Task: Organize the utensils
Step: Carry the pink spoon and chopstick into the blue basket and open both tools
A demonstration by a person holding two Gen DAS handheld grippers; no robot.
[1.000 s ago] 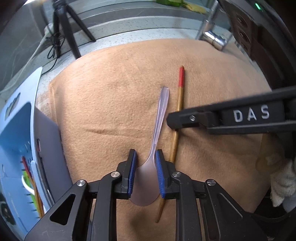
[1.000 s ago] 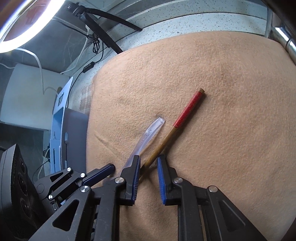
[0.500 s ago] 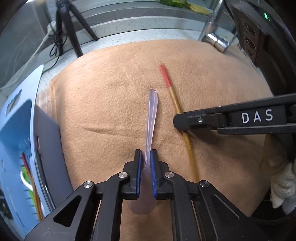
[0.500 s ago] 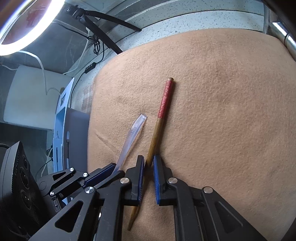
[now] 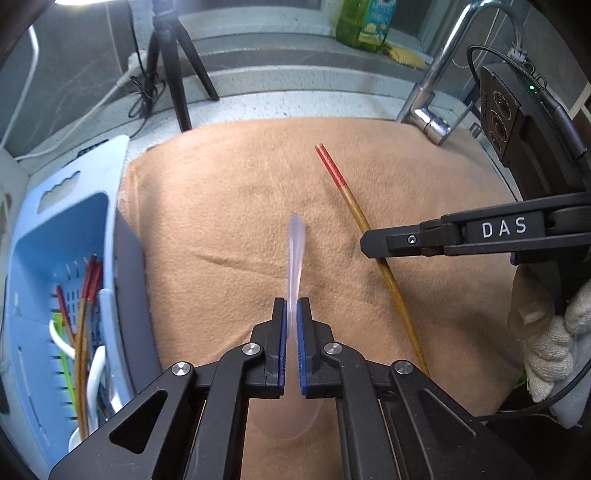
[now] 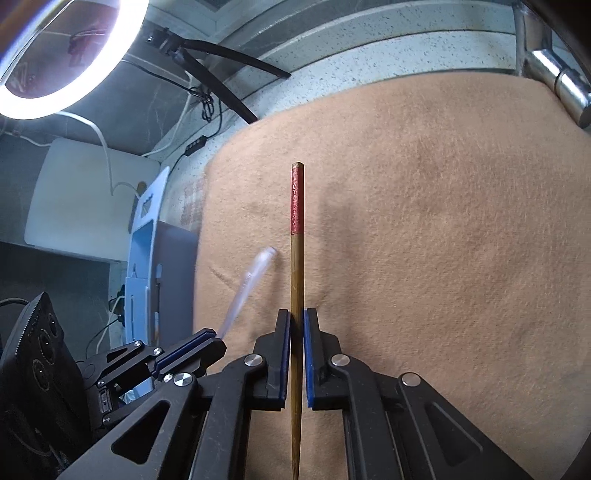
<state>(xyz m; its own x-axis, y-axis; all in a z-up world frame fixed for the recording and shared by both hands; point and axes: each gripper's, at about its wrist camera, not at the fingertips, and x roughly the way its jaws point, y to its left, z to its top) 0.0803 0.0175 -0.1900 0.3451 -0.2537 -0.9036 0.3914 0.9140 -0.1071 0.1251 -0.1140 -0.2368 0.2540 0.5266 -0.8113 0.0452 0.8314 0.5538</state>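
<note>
My left gripper [image 5: 291, 308] is shut on a clear plastic spoon [image 5: 296, 254]; its handle points away, blurred, and its bowl shows below the fingers. From the right, my right gripper [image 5: 364, 243] reaches in, shut on a wooden chopstick with a red end [image 5: 334, 171]. In the right wrist view the same gripper [image 6: 296, 319] clamps the chopstick [image 6: 296, 258], which stands straight up the picture. The spoon [image 6: 247, 284] and the left gripper [image 6: 207, 341] show at lower left there. Both utensils are above the tan cloth [image 5: 221, 206].
A light blue basket [image 5: 55, 258] with several chopsticks and utensils stands left of the cloth. A tripod [image 5: 173, 74], cables, a green bottle [image 5: 364, 26] and a chrome tap [image 5: 432, 110] line the back. A gloved hand [image 5: 554, 343] holds the right gripper.
Both grippers have shut, the left on the spoon and the right on the chopstick. Both utensils have been lifted off the cloth, and the chopstick has swung straight in the right wrist view.
</note>
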